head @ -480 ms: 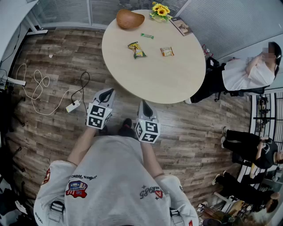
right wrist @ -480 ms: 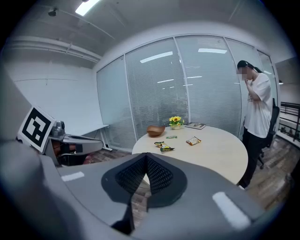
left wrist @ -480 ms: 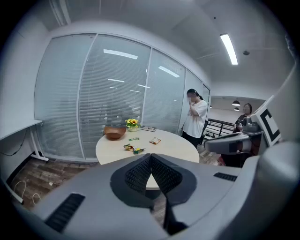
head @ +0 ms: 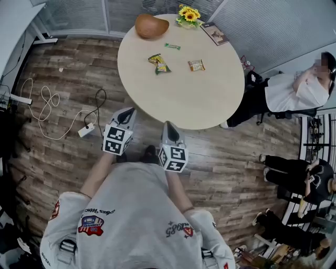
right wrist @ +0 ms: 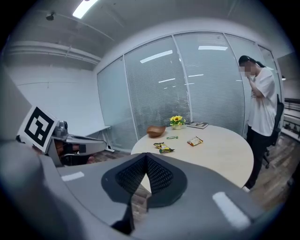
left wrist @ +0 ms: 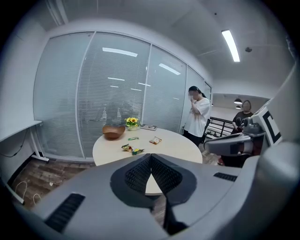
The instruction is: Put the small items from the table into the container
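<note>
Tongs pressed together, pinching nothing; my left gripper (head: 128,111) and right gripper (head: 169,126) sit short of the round table (head: 184,100); snack packets (head: 159,64) and wooden bowl (head: 151,25) lie far ahead.

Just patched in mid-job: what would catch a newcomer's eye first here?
The pale round table dominates, with a brown bowl and sunflowers at its far edge and three small snack packets scattered in front of them. Nearer the camera, the left hand-held gripper and right hand-held gripper are both shut and empty, held just before the table's near edge. A person in a white top is beside the table on the right.
</note>
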Available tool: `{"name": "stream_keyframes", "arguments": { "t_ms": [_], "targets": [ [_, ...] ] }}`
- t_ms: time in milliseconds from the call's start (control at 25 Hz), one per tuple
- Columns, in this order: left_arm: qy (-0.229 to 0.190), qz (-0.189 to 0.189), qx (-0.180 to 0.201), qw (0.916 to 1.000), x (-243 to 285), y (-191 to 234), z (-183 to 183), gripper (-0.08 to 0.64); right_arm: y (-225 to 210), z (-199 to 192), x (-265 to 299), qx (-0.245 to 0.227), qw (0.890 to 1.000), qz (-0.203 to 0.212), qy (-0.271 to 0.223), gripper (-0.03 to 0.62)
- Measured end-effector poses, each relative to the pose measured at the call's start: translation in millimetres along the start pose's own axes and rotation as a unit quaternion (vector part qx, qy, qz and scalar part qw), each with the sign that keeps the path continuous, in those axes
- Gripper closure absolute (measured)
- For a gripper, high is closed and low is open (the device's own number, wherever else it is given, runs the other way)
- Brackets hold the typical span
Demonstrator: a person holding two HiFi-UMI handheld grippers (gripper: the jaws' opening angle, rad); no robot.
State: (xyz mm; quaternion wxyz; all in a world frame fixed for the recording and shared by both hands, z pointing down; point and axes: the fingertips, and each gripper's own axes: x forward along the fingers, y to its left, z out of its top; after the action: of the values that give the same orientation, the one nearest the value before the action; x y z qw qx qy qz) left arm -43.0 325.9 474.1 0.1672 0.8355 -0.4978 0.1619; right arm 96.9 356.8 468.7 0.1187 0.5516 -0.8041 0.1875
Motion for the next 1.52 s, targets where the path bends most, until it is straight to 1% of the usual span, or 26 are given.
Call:
{"name": "stream_keyframes", "arguments": {
  "t_ms": [160, 360, 480, 680, 1000, 1200, 1360, 1520],
  "targets": [
    [0.008, 0.015, -0.007, 0.9998, 24, -6, 8, 0.552, -24, 6, 9, 0.004, 1.000, 0.022, 0.001, 0.591],
    [0.004, 0.039, -0.015, 0.9991, 51, -10, 28, 0.552, -50, 18, 23, -0.021, 0.998, 0.052, 0.012, 0.591],
    [0.002, 0.050, -0.014, 0.9986, 65, -7, 35, 0.552, -60, 21, 38, -0.031, 0.997, 0.067, 0.017, 0.591],
    [0.002, 0.059, -0.022, 0.9980, 92, 6, 38, 0.552, -73, 28, 74, -0.035, 0.996, 0.080, 0.026, 0.591],
    [0.020, 0.037, -0.015, 0.9990, 161, 57, 50, 0.552, -77, 48, 170, -0.048, 0.995, 0.079, 0.044, 0.591],
    [0.029, 0.005, -0.010, 0.9995, 208, 98, 67, 0.552, -77, 60, 240, -0.060, 0.994, 0.065, 0.070, 0.591],
    [0.043, -0.021, 0.011, 0.9988, 238, 125, 75, 0.552, -73, 63, 289, -0.064, 0.992, 0.056, 0.090, 0.591],
    [0.053, -0.042, 0.024, 0.9974, 264, 145, 78, 0.552, -68, 70, 330, -0.070, 0.992, 0.054, 0.092, 0.591]
  ]
}}
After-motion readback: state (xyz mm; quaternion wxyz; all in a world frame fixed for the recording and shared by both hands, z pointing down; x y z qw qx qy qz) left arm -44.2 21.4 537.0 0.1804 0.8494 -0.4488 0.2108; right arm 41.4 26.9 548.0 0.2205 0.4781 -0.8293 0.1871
